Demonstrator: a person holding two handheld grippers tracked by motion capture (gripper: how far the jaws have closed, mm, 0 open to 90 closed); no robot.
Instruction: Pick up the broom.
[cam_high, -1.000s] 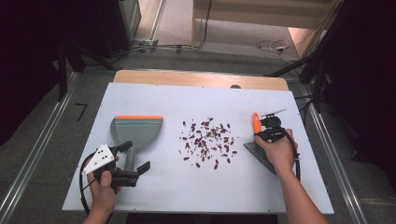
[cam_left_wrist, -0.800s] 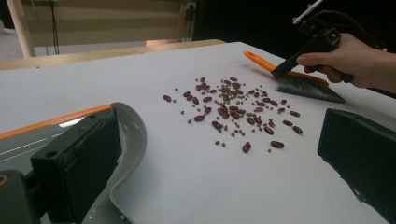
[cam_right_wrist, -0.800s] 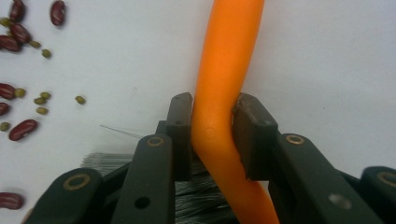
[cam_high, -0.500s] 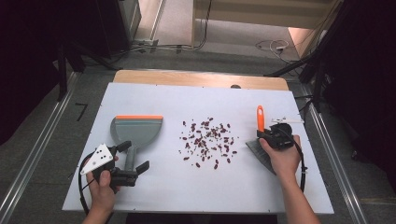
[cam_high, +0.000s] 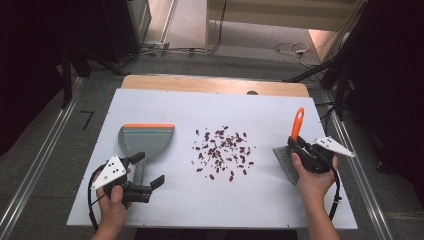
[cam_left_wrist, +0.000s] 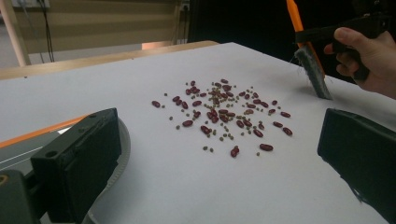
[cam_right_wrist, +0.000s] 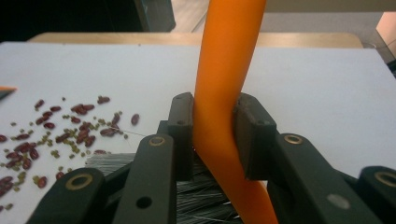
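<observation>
Between the clenched right tongs (cam_right_wrist: 212, 135) stands the brush (cam_right_wrist: 224, 93); left tongs (cam_left_wrist: 215, 154) released.

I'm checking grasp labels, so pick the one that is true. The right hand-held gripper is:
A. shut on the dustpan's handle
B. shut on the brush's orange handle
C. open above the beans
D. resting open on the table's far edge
B: in the right gripper view the right hand-held gripper has both jaws pressed against the orange handle of the brush, with the bristles below and the beans off to the side.
</observation>
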